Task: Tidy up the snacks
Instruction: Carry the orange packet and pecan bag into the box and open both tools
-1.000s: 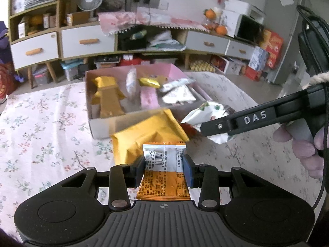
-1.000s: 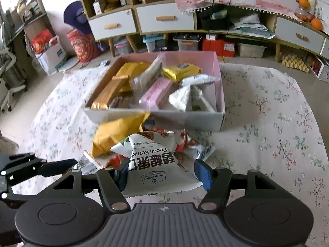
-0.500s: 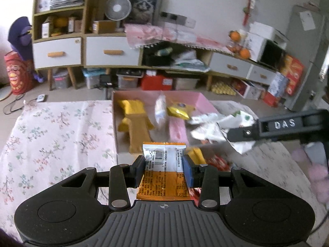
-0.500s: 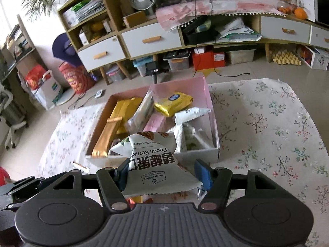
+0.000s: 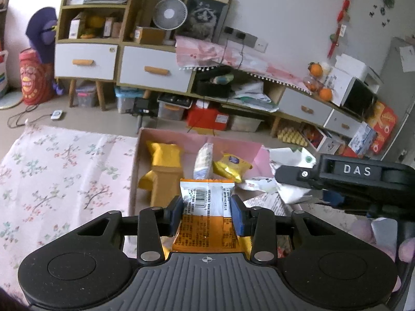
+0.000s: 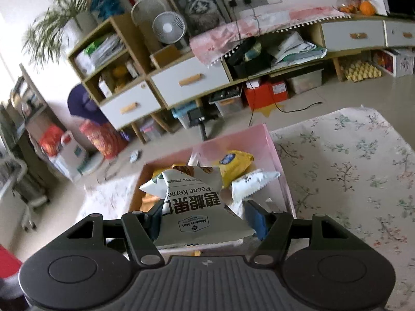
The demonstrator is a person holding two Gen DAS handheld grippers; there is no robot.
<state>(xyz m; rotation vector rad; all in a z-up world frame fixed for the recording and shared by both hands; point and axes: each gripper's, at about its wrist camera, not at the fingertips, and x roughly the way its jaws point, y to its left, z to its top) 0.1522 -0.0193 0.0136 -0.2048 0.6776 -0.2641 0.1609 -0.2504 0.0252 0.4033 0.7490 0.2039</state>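
My left gripper [image 5: 206,213] is shut on an orange and white snack packet [image 5: 206,223] with a barcode, held over the near edge of a pink cardboard box [image 5: 166,136]. The box holds yellow packets [image 5: 164,155], a white packet and a yellow pouch [image 5: 229,165]. My right gripper [image 6: 206,216] is shut on a white pecan kernel bag [image 6: 197,207], above the same pink box [image 6: 277,160]. In the left wrist view the right gripper's black arm [image 5: 337,175] marked DAS reaches in from the right with that white bag [image 5: 290,165].
The box sits on a floral cloth [image 5: 57,171] that also shows in the right wrist view [image 6: 350,160]. Beyond it stand a low cabinet with white drawers [image 5: 153,70], a small fan [image 5: 168,13] and storage boxes on the floor. A person's fingers [image 5: 404,248] show at the right edge.
Both grippers have moved forward over the box with their packets still held, and both views have tilted up and rolled. The loose yellow bag in front of the box has dropped out of sight.
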